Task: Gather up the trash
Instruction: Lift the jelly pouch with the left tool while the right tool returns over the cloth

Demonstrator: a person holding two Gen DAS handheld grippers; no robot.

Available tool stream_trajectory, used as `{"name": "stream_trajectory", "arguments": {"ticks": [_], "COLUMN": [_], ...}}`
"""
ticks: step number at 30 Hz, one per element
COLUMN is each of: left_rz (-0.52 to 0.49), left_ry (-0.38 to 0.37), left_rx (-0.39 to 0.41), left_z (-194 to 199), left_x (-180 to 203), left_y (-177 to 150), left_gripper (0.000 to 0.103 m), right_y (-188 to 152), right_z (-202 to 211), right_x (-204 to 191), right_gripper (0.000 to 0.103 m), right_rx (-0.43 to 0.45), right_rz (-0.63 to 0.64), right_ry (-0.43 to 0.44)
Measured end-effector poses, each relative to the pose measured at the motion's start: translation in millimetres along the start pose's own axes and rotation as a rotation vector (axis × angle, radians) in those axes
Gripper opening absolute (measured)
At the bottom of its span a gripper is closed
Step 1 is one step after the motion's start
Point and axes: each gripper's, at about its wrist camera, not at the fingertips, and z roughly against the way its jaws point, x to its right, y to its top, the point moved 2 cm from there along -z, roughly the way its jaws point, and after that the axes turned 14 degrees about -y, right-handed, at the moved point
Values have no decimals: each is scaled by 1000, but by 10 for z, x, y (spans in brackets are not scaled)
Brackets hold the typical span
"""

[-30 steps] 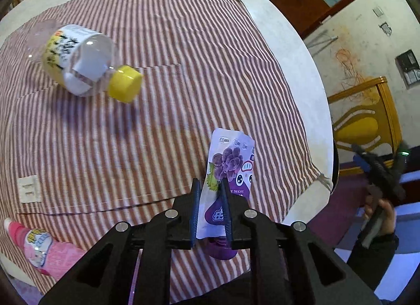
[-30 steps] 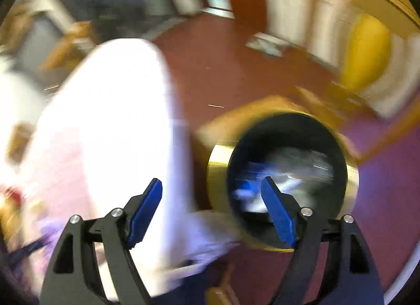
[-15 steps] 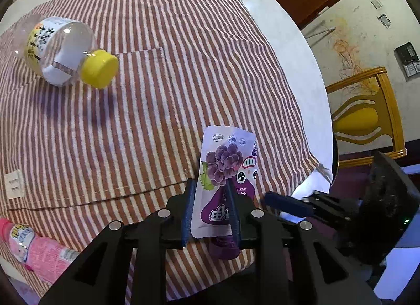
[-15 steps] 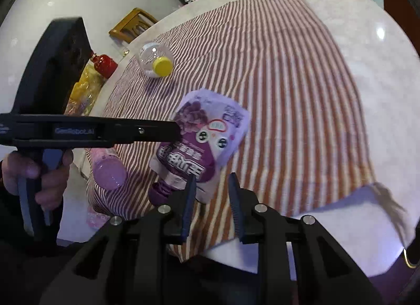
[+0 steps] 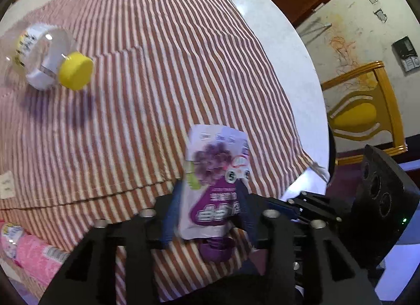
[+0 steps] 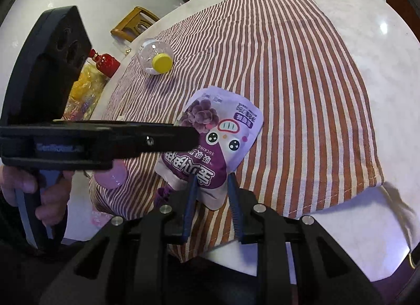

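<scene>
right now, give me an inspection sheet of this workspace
surface: round white table under a striped cloth
job's things: purple grape pouch; clear bottle with yellow cap lying on its side
clutter: pink bottle at the cloth's near edge; red bottle and yellow bag at the far rim
grippers: left hand-held gripper straddles the pouch, grip unclear; right hand-held gripper open at its lower corner
cables: nothing seen
surroundings: yellow wooden chair, scribbled wall

One purple pouch. Three bottles: one clear with a yellow cap, far left on the cloth; one pink, near left; one red, far left off the cloth. One striped cloth, one table. Two chairs, one right, one far. Two grippers.
</scene>
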Motion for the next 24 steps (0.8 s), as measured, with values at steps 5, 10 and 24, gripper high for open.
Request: {"name": "stream_trajectory", "arguments": {"ticks": [5,10,24], "left_rz": [11,48,139], "left_ry": [-58,-116,-160], "left_rx": [8,-9,11], "left_z": [105,67,65], "left_x": [-65,-87,-52], "left_y": [33,16,14], "left_gripper": [18,36,51], "right_y": [-36,-73,-51], "right_z": [39,34,36], "right_x": [115,277,271], "right_gripper": [27,28,37], "right_rx": [2,1,7], "right_rz": [-51,-137,-181], "right_ry": [52,152,224]}}
